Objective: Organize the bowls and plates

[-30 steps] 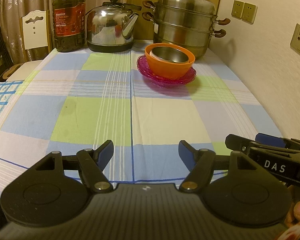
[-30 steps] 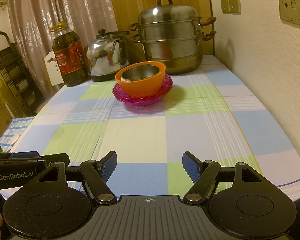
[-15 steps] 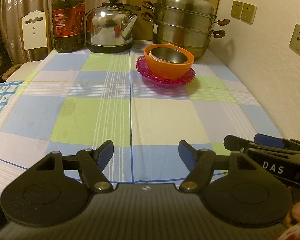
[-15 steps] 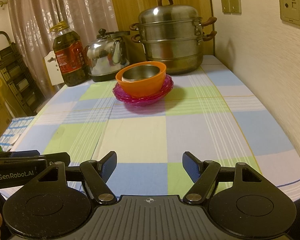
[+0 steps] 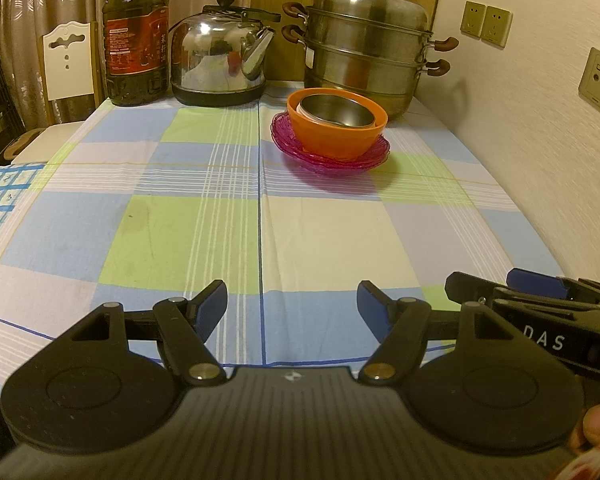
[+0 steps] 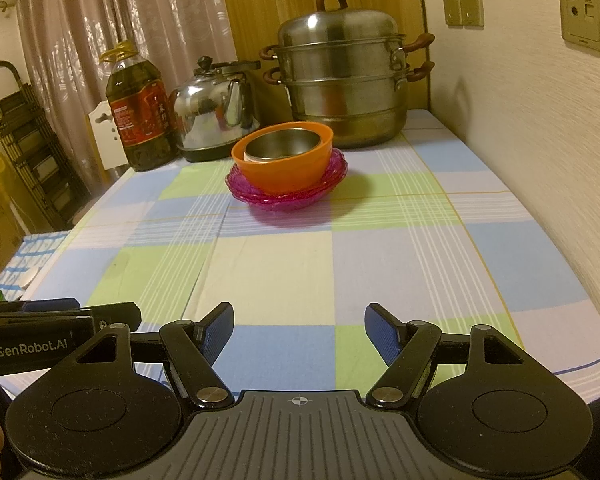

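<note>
A steel bowl (image 5: 336,109) sits inside an orange bowl (image 5: 336,136), which stands on stacked magenta plates (image 5: 332,158) at the far middle of the checked tablecloth. The same stack shows in the right wrist view: steel bowl (image 6: 282,145), orange bowl (image 6: 284,170), plates (image 6: 288,194). My left gripper (image 5: 292,306) is open and empty above the table's near edge. My right gripper (image 6: 299,330) is open and empty, also near the front edge, beside the left one. Both are far from the stack.
Behind the stack stand a steel steamer pot (image 5: 368,40), a kettle (image 5: 220,64) and an oil bottle (image 5: 136,40). The wall (image 5: 540,140) runs along the table's right side. A white chair (image 5: 66,64) stands at the far left.
Both grippers stay open and nearly still; the views have shifted only slightly.
</note>
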`<action>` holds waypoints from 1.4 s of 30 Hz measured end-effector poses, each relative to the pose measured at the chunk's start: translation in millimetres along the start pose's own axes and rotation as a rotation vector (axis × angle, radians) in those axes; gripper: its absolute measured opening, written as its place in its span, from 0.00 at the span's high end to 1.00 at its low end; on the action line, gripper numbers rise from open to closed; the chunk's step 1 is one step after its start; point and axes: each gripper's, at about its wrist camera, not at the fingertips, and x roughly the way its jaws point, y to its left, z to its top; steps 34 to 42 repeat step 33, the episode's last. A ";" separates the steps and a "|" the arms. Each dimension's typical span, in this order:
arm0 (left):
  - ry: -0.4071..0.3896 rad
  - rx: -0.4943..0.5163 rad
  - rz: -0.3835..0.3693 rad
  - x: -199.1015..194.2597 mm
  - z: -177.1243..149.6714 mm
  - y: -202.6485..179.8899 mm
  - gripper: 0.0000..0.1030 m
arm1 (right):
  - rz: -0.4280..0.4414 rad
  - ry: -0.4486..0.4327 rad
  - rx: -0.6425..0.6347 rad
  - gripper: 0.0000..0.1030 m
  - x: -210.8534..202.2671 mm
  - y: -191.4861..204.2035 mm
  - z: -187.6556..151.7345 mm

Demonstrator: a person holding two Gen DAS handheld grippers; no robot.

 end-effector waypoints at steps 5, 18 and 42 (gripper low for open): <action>0.001 0.000 0.000 0.0 -0.1 -0.1 0.32 | 0.000 0.002 0.000 0.30 0.2 0.0 0.0; 0.002 0.001 0.000 0.5 -0.1 -0.9 0.32 | 0.000 0.003 -0.001 0.30 0.4 0.4 -0.1; -0.002 -0.017 -0.009 4.8 -2.1 -1.4 0.32 | 0.000 0.003 -0.002 0.30 1.0 -0.4 -0.4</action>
